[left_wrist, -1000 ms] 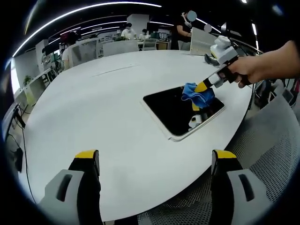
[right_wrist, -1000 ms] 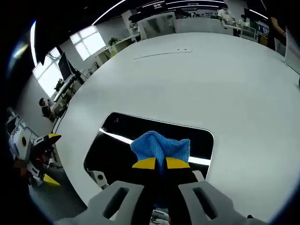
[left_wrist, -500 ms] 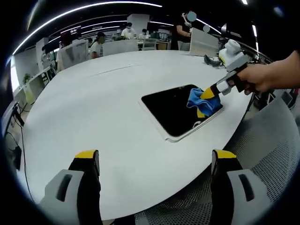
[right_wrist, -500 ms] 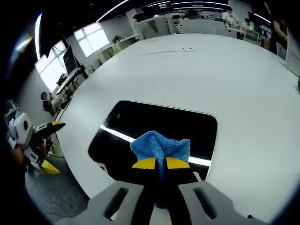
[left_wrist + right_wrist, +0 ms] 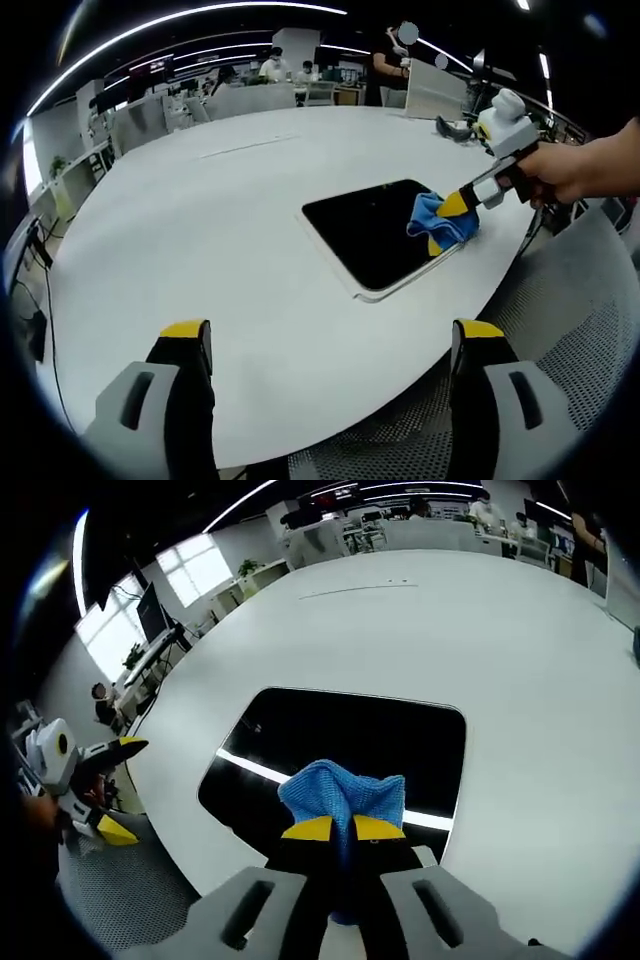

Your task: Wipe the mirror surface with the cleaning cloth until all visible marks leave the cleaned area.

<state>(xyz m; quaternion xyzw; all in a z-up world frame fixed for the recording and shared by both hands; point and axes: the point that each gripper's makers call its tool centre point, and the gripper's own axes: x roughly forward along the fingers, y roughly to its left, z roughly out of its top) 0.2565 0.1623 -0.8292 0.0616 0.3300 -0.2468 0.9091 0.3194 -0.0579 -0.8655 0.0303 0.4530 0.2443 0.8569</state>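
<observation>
Left gripper (image 5: 330,345) hangs over the near edge of the white worktop (image 5: 200,230), jaws wide apart, nothing between them, well apart from the mirror (image 5: 375,228). In the right gripper view it appears at far left (image 5: 108,785), yellow tips apart, off the worktop edge over grey mesh chair (image 5: 130,920).

Mirror lies flat on the worktop, toward its right rim in the left gripper view: dark rectangle, rounded corners, light frame. In the right gripper view the mirror (image 5: 340,735) sits straight ahead, a bright strip of ceiling light reflected across it.

Right gripper (image 5: 450,212), held by a person's hand (image 5: 570,175), comes in from the right with the blue cleaning cloth (image 5: 440,222) pressed on the mirror's right end, near the corner. In its own view the right gripper (image 5: 336,829) has jaws clamped on the cleaning cloth (image 5: 342,792), bunched above the yellow tips and resting on the glass near its closer edge.

Progress: wiping looks mid-way. The exposed glass reads uniformly dark, no obvious smears, but I judge that loosely; fisheye blur and reflections would hide faint marks. Left and far parts of the mirror may need passes.

Hidden: glass under the cloth, contact between cloth and mirror, the mirror's near edge behind the jaws in the right gripper view. Background desks and people too small to read.
</observation>
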